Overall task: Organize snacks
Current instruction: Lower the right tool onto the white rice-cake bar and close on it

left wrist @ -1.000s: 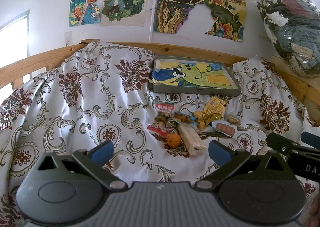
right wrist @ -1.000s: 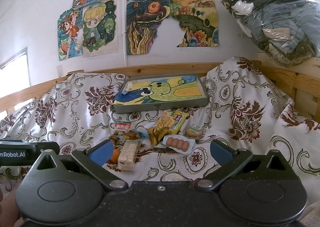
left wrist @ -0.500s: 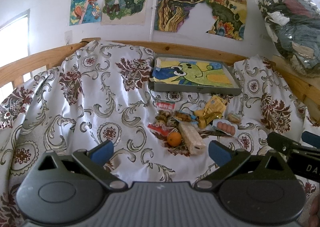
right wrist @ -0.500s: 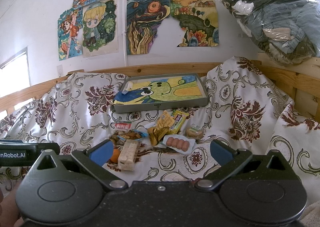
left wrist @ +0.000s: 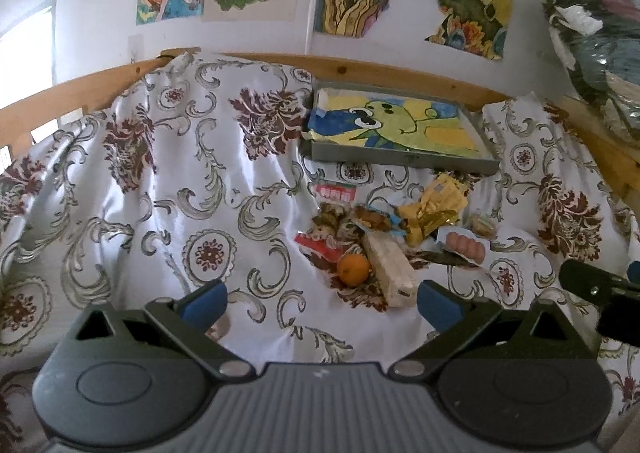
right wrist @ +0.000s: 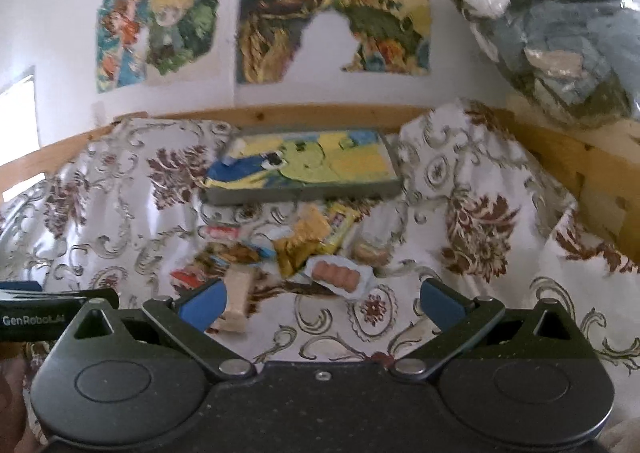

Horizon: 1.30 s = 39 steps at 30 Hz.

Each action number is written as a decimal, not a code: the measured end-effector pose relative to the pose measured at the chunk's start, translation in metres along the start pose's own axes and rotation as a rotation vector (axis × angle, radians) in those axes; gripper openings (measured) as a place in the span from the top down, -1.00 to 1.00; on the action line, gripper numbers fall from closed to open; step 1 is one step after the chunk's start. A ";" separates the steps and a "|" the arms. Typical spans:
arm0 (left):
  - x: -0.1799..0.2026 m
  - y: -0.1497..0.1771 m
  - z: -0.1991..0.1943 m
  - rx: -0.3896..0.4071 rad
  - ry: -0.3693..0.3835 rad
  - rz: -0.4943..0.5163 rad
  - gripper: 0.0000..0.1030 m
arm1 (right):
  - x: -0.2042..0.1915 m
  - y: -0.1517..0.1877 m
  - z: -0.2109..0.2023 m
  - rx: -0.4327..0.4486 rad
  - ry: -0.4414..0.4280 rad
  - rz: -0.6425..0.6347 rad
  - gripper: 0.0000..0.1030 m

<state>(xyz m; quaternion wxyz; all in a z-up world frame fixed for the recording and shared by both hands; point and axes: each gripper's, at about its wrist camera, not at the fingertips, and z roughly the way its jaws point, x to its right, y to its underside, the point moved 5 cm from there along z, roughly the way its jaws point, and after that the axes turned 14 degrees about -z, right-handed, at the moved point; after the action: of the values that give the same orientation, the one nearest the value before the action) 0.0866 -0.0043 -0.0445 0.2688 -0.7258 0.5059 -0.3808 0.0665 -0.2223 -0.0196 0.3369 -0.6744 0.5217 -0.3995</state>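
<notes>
Both grippers gape wide, empty; left gripper (left wrist: pixel 320 299); right gripper (right wrist: pixel 320 299); white sausage packet (right wrist: pixel 335 276) lies crosswise just ahead of right gripper, nearer it, below grey rectangular tray (right wrist: pixel 304 191).

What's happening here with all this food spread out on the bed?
A person holds two grippers, the left gripper and the right gripper, both open and holding nothing. On the patterned bedspread ahead lies a small heap of snacks: an orange, a pale wafer bar, a pack of sausages and yellow packets. Behind them sits a grey tray, lined with a cartoon drawing. Nothing has been picked up yet.
</notes>
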 end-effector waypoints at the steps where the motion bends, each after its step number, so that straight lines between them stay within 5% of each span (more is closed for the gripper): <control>1: 0.001 -0.002 0.005 -0.003 -0.002 0.000 -0.99 | 0.002 -0.001 0.003 -0.010 -0.001 0.010 -0.99; 16: 0.016 -0.025 0.070 -0.052 0.026 -0.002 -0.99 | 0.019 -0.015 0.064 -0.099 -0.056 0.006 -0.99; 24: 0.023 -0.033 0.104 -0.092 0.055 -0.005 -0.99 | 0.038 -0.028 0.092 -0.027 -0.022 -0.095 -0.99; 31: 0.027 -0.029 0.116 -0.073 0.046 0.079 -0.99 | 0.041 -0.030 0.113 0.124 -0.114 -0.115 -0.99; 39: 0.005 -0.033 0.126 -0.070 -0.022 0.065 -0.99 | 0.022 -0.028 0.132 0.081 -0.230 -0.094 -0.99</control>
<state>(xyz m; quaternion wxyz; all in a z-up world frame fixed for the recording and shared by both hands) 0.2091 0.0029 -0.0894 0.2607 -0.7222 0.5392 -0.3459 0.1990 -0.2319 -0.0508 0.4025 -0.7251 0.4310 -0.3557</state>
